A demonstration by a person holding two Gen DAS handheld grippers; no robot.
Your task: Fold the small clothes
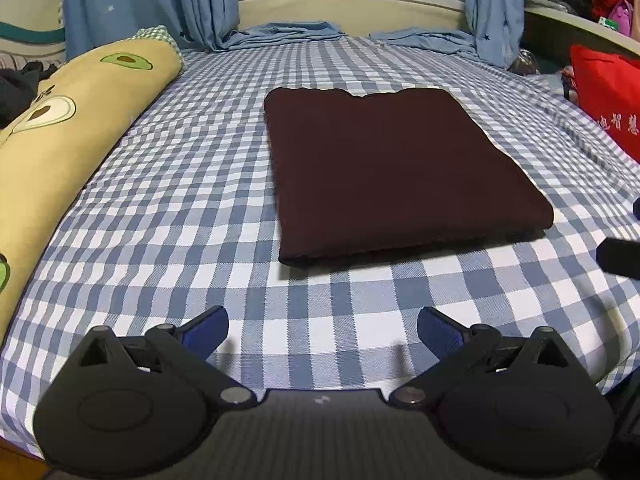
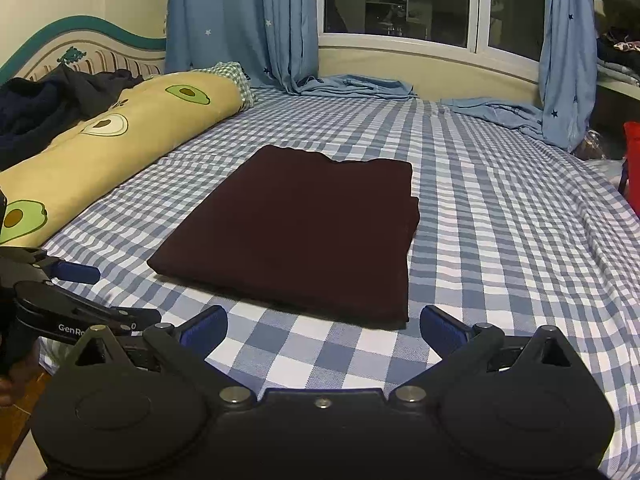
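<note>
A dark maroon garment (image 1: 396,172) lies folded into a flat rectangle on the blue-and-white checked bed sheet (image 1: 200,200); it also shows in the right wrist view (image 2: 296,228). My left gripper (image 1: 323,330) is open and empty, just short of the garment's near edge. My right gripper (image 2: 324,328) is open and empty, close to the garment's near right corner. The left gripper also shows at the left edge of the right wrist view (image 2: 72,280). A dark part of the right gripper shows at the right edge of the left wrist view (image 1: 620,258).
A long yellow avocado-print bolster (image 1: 60,140) lies along the bed's left side, with dark clothes (image 2: 48,100) heaped behind it. Blue curtains (image 2: 240,24) pool on the bed under the window. A red cushion (image 1: 608,96) sits at the right.
</note>
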